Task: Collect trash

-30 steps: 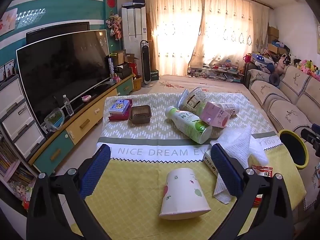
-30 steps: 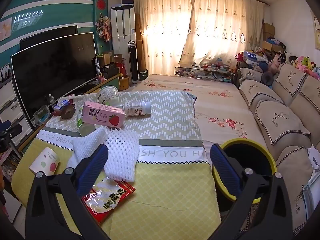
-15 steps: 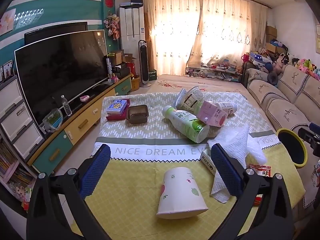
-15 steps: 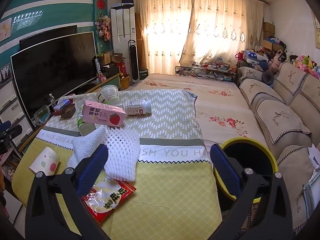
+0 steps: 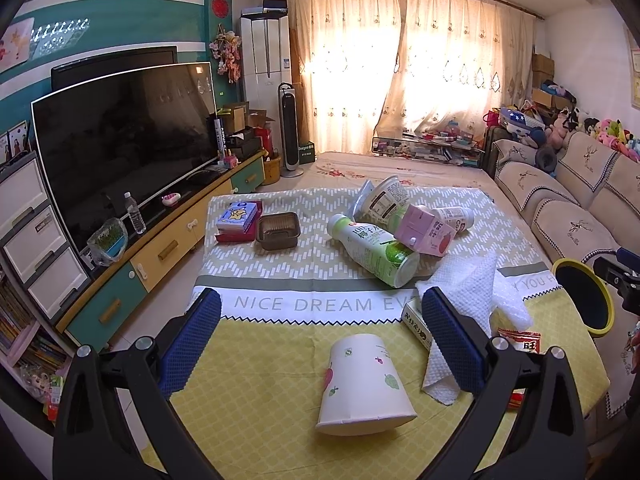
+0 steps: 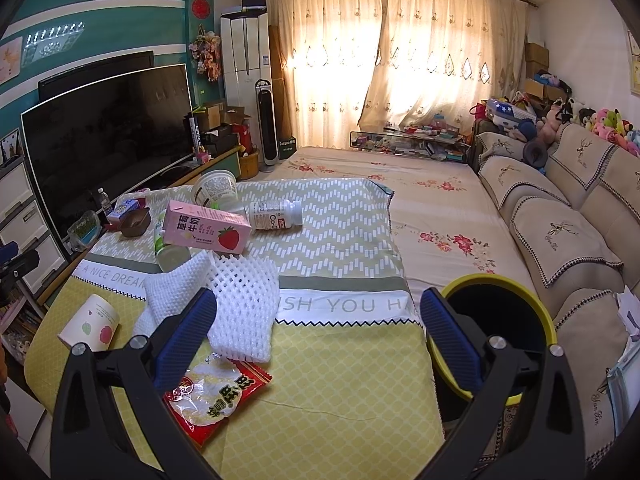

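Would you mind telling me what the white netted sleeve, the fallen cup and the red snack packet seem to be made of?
The white netted sleeve looks like soft foam mesh: thick, matte strands with open diamond holes. The fallen white cup printed with fruit seems to be paper, matte with a rolled rim. The red snack packet looks like glossy plastic film, crinkled and partly transparent.

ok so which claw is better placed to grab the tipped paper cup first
Left. The paper cup lies on its side right between the open left claw fingers, while the right claw faces the snack packet and bin.
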A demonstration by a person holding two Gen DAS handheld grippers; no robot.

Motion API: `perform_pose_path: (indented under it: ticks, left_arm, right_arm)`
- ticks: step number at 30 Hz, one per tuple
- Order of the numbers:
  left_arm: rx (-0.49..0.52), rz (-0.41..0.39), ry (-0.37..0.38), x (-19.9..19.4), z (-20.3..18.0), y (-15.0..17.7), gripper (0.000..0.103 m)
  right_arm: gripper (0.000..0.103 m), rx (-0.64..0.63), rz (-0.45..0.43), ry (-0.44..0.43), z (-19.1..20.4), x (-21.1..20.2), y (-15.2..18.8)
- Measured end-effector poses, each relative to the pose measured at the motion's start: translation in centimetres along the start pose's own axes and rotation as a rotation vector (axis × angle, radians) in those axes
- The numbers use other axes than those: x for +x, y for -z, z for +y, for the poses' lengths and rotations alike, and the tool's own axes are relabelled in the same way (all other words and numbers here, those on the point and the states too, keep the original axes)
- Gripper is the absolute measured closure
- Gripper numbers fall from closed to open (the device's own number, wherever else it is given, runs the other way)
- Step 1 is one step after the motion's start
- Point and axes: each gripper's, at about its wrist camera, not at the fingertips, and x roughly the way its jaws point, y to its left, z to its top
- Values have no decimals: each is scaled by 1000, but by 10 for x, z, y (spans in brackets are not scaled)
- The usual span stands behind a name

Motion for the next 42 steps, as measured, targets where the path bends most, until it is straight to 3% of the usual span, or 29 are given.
perform_pose_path:
  ticks: [42]
  left_arm:
    - [-1, 8, 12, -3, -1, 1, 4]
  right_arm:
    - [6, 5, 0, -1, 1, 4, 2]
